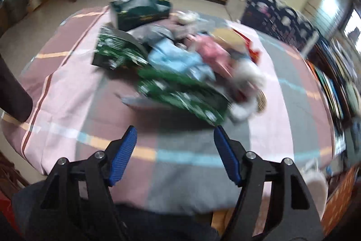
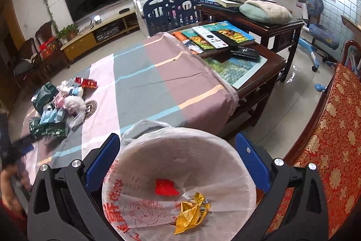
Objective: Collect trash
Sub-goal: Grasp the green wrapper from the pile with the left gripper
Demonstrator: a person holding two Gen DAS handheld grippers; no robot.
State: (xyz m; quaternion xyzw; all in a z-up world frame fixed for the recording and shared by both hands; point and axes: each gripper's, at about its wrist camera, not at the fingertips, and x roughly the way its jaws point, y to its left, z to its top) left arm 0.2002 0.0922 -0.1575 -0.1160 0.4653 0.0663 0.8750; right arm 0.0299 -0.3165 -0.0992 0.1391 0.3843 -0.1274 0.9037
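Green wrappers (image 1: 180, 94) lie in the trash pile on the table (image 1: 67, 92), beyond the spread, empty left hand-held gripper (image 1: 174, 153). Right hand-held gripper (image 2: 178, 159) straddles the lined bin (image 2: 158, 150); grip uncertain. Next: grasp a wrapper.

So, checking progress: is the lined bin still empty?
No, a red scrap and a crumpled yellow wrapper already lie inside the lined bin.
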